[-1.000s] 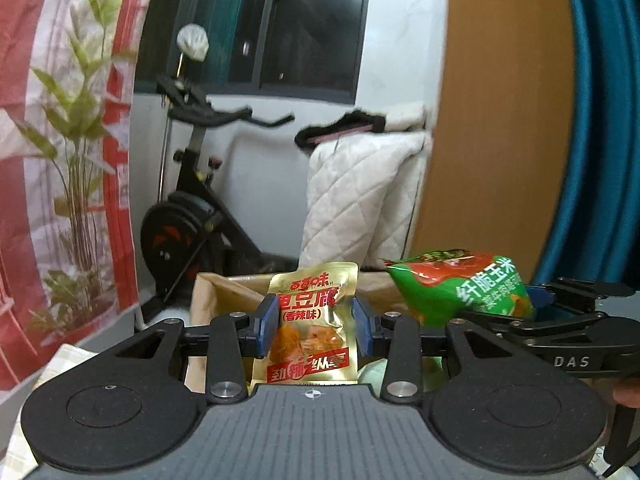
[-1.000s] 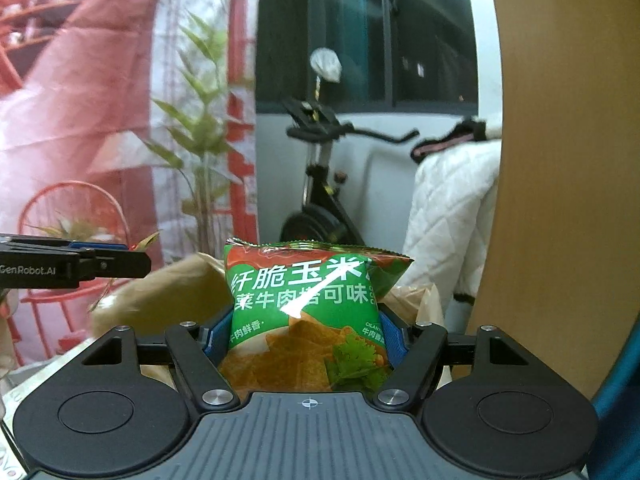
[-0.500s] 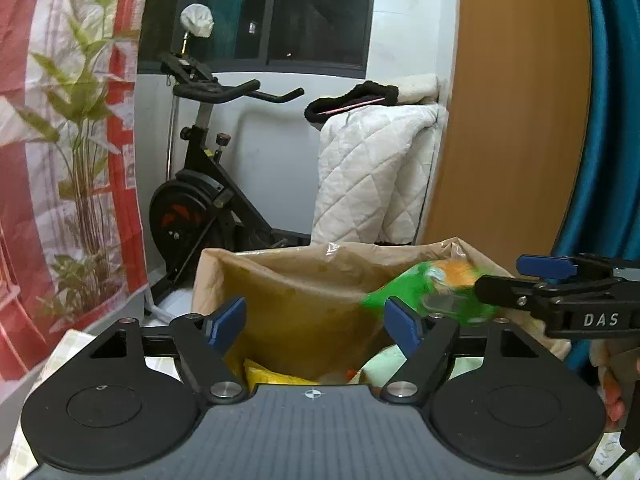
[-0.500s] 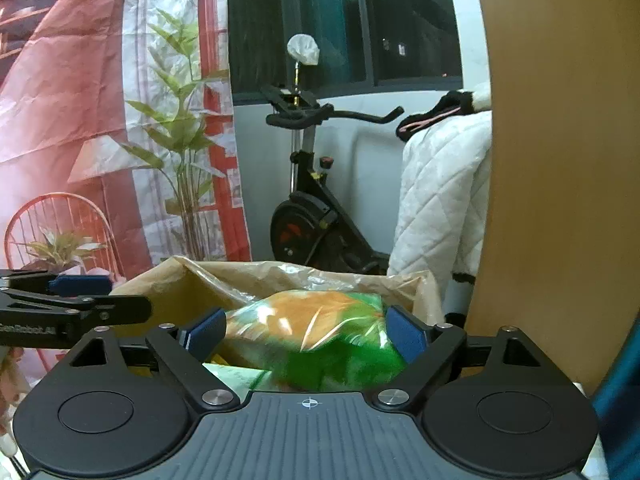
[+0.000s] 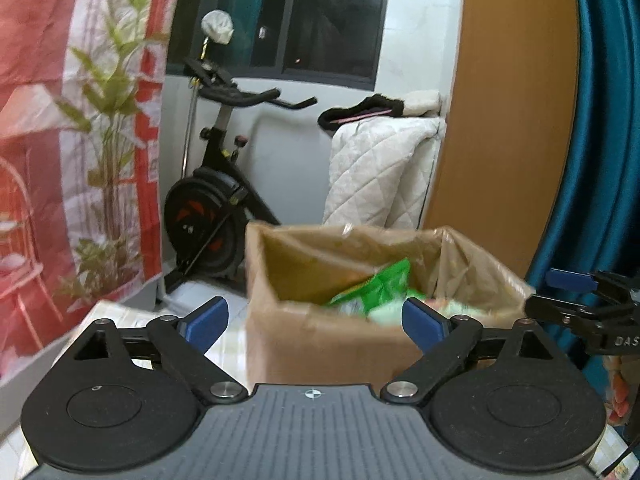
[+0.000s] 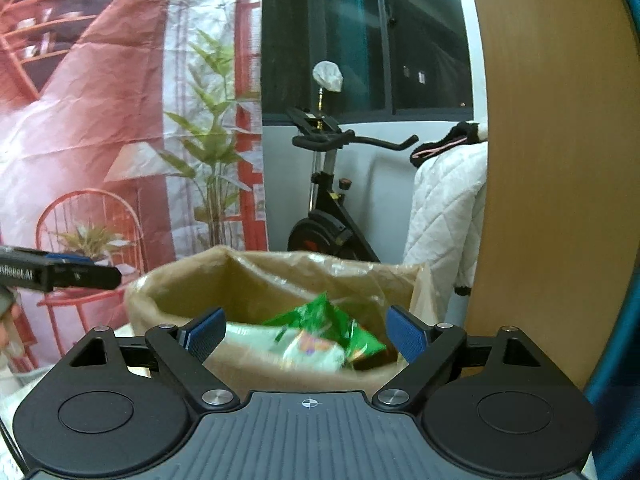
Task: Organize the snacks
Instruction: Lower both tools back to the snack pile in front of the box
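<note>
Your left gripper (image 5: pixel 316 316) had just been opening and stood wide with nothing between its pads; your right gripper (image 6: pixel 306 330) gaped empty too. The green crinkly snack bag (image 6: pixel 332 328) lay inside the plastic-lined brown cardboard box (image 5: pixel 320 344). Any snacks left outside weren't visible.

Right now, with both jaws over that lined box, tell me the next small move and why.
Probably draw both grippers back from the cardboard box to fetch more snacks. The left gripper has just opened its jaws and holds nothing; the right gripper is empty too, and the green snack bag lies inside the box.
</note>
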Available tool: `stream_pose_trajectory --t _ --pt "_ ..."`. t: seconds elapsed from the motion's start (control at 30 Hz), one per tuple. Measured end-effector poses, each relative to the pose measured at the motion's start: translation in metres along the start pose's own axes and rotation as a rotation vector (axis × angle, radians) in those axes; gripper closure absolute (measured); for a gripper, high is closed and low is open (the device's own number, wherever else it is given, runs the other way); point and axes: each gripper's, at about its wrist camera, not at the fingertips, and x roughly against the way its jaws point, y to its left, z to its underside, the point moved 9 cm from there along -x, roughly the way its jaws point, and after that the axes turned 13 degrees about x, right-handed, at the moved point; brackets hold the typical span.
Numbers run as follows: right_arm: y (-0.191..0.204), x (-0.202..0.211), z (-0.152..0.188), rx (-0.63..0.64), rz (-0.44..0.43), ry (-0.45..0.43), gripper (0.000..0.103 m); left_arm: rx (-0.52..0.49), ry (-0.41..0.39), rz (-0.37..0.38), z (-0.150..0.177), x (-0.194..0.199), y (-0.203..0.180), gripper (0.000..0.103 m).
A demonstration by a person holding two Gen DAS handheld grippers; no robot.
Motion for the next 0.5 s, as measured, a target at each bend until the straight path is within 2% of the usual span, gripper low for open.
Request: stream_pose_trajectory --t 0.13,0.33,0.5 --pt "0.010 0.020 0.032 -0.010 0.003 0.020 0.020 0.029 0.015 -0.048 0.026 0.017 0.024 0.008" --pt "0.020 0.024 0.091 -0.047 0.037 0.124 0.029 0.107 0.062 -0.116 0.066 0.033 0.060 0.009" --pt "0.036 0.022 0.136 -0.072 0.051 0.207 0.038 0.126 0.113 -0.164 0.095 0.035 0.078 0.014"
